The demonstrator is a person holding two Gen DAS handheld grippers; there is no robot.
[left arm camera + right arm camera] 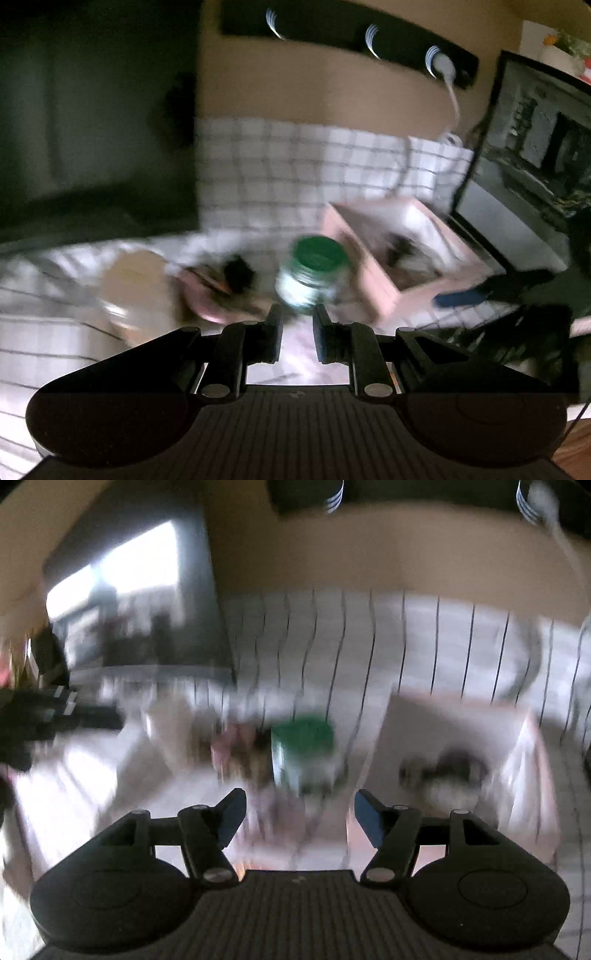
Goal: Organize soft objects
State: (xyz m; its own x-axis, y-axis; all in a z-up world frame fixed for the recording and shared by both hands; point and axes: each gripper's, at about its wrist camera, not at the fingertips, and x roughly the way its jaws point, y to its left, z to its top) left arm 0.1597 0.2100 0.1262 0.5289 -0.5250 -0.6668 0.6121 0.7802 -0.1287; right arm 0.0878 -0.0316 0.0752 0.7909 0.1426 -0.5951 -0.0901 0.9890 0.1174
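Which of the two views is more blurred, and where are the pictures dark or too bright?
Right wrist view: heavier blur, the green-lidded jar and pink box smeared; bright glare on the window. Left wrist view: milder blur, the jar still readable; the dark panel at left is underexposed. Both bend straight lines, fisheye.

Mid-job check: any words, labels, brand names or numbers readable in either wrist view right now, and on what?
None can be read in either view.
Green-lidded jar: whatever is on its side is too blurred to read.
Pink box: no print shows.
Framed picture against the wall: no legible writing.
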